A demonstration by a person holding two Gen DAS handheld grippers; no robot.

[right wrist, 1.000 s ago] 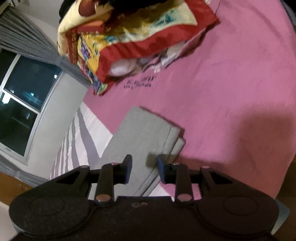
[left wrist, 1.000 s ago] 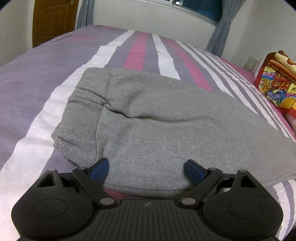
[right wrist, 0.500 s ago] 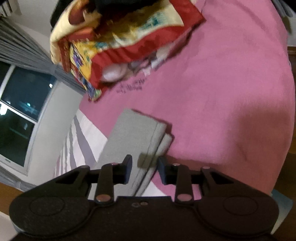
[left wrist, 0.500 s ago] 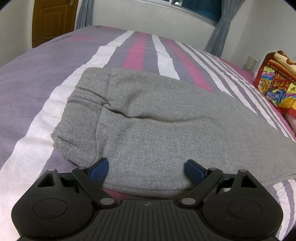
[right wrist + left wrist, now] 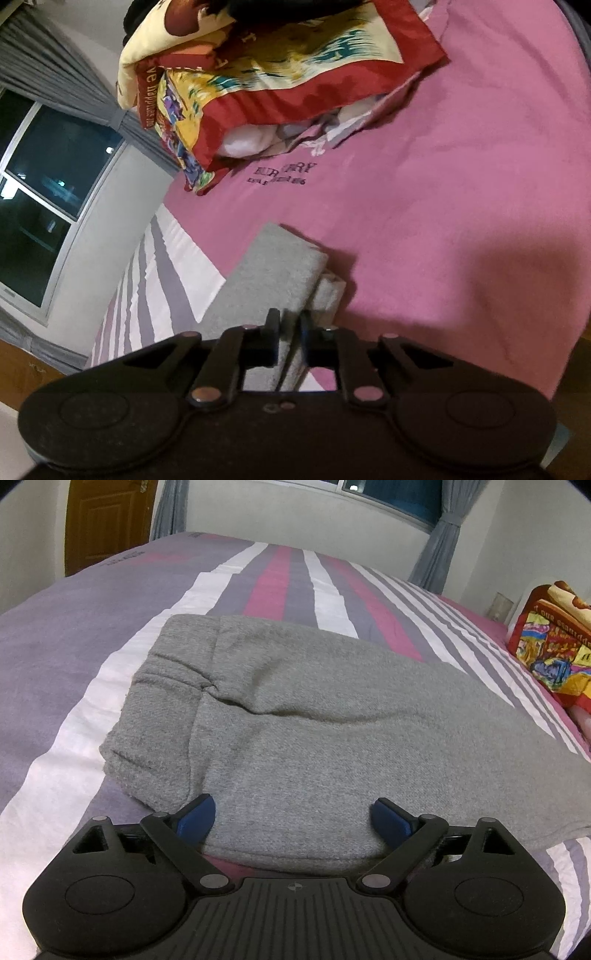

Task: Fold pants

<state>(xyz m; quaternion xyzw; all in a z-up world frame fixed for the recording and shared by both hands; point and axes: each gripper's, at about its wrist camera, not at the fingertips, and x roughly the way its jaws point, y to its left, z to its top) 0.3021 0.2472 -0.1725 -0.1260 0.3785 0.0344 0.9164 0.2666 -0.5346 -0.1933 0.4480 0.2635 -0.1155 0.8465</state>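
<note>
Grey sweatpants (image 5: pixel 314 716) lie flat on the striped bed, waistband end at the left, legs running off to the right. My left gripper (image 5: pixel 291 818) is open, its blue fingertips spread wide over the near edge of the pants at the hip. In the right wrist view the leg cuffs (image 5: pixel 284 269) lie stacked on the pink part of the bedspread. My right gripper (image 5: pixel 290 330) is shut on the near edge of the legs just short of the cuffs.
The bedspread (image 5: pixel 273 579) has purple, white and pink stripes and a pink field (image 5: pixel 424 206). A red and yellow printed blanket (image 5: pixel 266 81) is piled by the pillows, also showing in the left wrist view (image 5: pixel 554 646). Window (image 5: pixel 40 177) and curtains stand behind.
My right gripper has closed from open onto the pant legs near the cuffs. The left gripper has stayed open in the same place.
</note>
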